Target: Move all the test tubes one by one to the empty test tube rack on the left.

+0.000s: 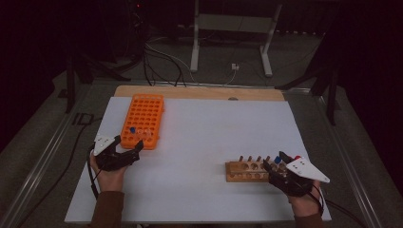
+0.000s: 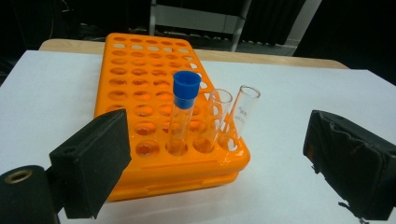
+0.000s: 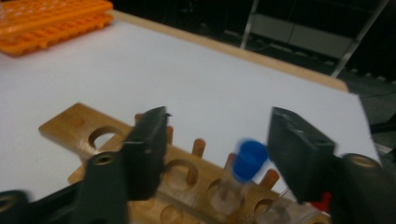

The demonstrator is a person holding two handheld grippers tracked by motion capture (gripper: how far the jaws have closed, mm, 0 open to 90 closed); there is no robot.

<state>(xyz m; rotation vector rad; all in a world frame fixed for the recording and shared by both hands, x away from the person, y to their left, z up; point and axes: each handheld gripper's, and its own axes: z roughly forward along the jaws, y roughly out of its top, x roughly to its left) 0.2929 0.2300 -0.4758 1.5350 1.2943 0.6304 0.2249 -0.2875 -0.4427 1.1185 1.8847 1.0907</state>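
Note:
An orange tube rack (image 1: 142,121) stands at the table's left. Its near row holds a blue-capped tube (image 2: 184,112) and two uncapped glass tubes (image 2: 217,119) beside it. My left gripper (image 1: 129,145) sits just in front of that rack, open, its jaws wide on either side of the rack's near end (image 2: 140,79) and touching nothing. At the right lies a wooden rack (image 1: 244,171) with pegs and holes. My right gripper (image 3: 219,135) straddles a blue-capped tube (image 3: 250,161) standing in it. The right jaw is close to the cap and the left jaw stands clear, so it is open.
A white sheet (image 1: 214,128) covers the table, with a wooden edge (image 1: 199,91) at the far side. A red-capped tube (image 3: 322,203) stands in the wooden rack beside the right jaw. Cables and a metal stand (image 1: 233,28) lie on the floor beyond.

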